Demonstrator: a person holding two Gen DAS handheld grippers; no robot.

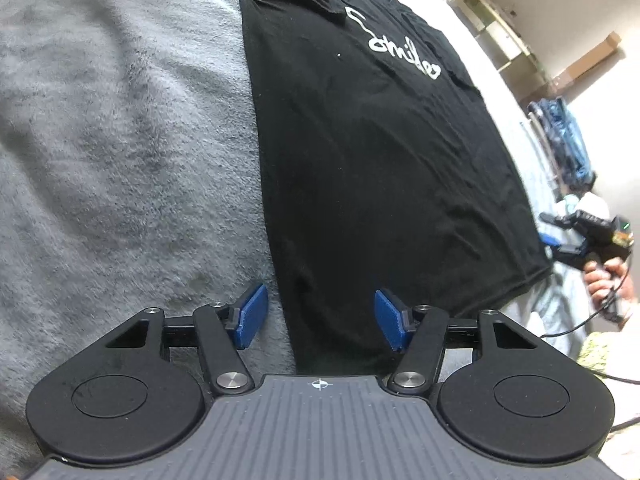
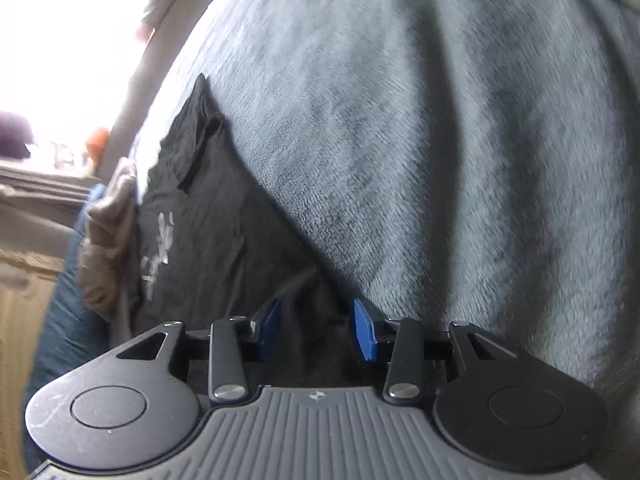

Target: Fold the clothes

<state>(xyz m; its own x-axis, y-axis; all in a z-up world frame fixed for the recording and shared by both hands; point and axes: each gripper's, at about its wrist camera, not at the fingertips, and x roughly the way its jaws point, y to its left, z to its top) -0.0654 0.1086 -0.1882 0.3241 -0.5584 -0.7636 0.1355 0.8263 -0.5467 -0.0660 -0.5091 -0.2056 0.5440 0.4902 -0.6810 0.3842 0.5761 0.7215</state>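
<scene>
A: Where is the shirt?

B: The black shirt [image 1: 380,152] lies flat on the grey blanket [image 1: 120,140], its sides look tucked in; my left tool [image 1: 320,318] and right tool [image 2: 316,328] are both wide open, holding nothing, at its near edge.

A: What next?

B: I think I grab two corners; the far end is blurry, so I can't tell more.

A T-shirt [image 1: 380,152] lies flat on a fleecy blanket [image 1: 120,140], its collar at the far end and its hem nearest the left gripper [image 1: 320,316], whose spread jaws straddle the hem's left corner. The right gripper [image 1: 584,236] sits just off the hem's right corner, held in a hand [image 1: 604,280]. Behind the bed's far edge stand shelves [image 1: 500,28], with hanging clothes [image 1: 568,140] beside them.
</scene>
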